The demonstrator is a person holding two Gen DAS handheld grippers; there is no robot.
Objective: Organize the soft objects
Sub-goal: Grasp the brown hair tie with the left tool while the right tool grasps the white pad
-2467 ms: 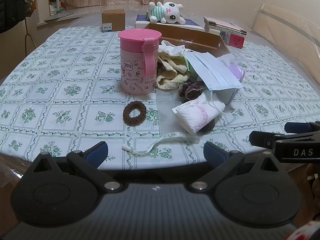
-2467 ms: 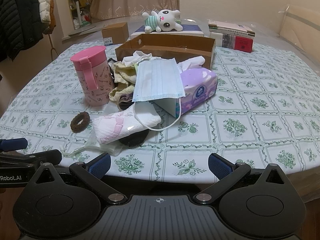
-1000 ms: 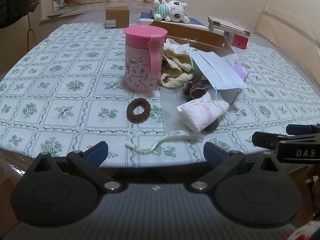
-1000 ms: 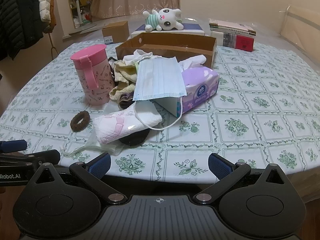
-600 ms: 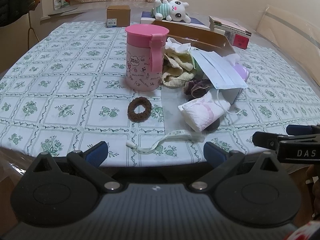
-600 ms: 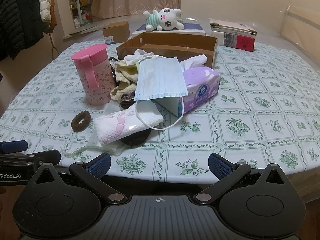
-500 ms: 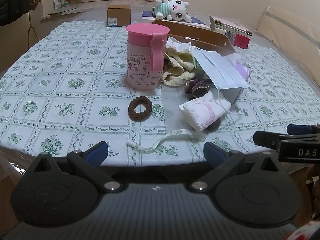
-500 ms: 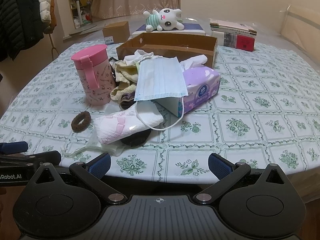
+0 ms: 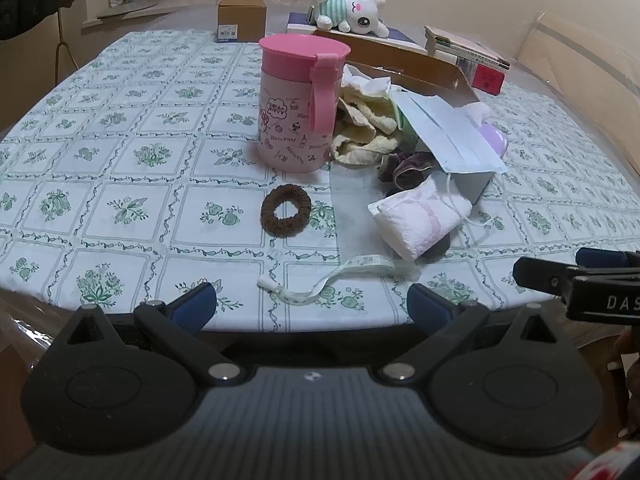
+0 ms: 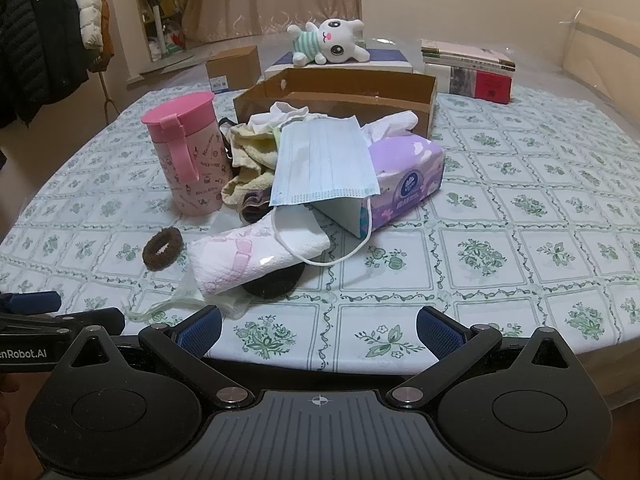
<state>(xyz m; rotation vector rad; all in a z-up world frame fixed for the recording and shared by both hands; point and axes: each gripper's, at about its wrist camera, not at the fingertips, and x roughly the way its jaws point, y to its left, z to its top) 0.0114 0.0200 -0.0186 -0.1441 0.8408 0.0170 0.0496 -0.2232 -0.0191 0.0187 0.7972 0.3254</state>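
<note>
Both tools wait at the near table edge: the left gripper (image 9: 310, 304) and the right gripper (image 10: 318, 328) have their jaws wide apart and hold nothing. Just beyond lies the white padded packet (image 10: 256, 258), its long axis running from near-left to far-right. A mask loop (image 10: 320, 254) lies over its far end, so I think lifting the packet may drag the face mask (image 10: 324, 164) off the tissue pack (image 10: 404, 178). Behind stands the cardboard box (image 10: 340, 98).

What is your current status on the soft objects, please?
Left tool and right tool open, empty, at table edge. Soft pile untouched beside cardboard box. Pink cup stands close alongside.
</note>
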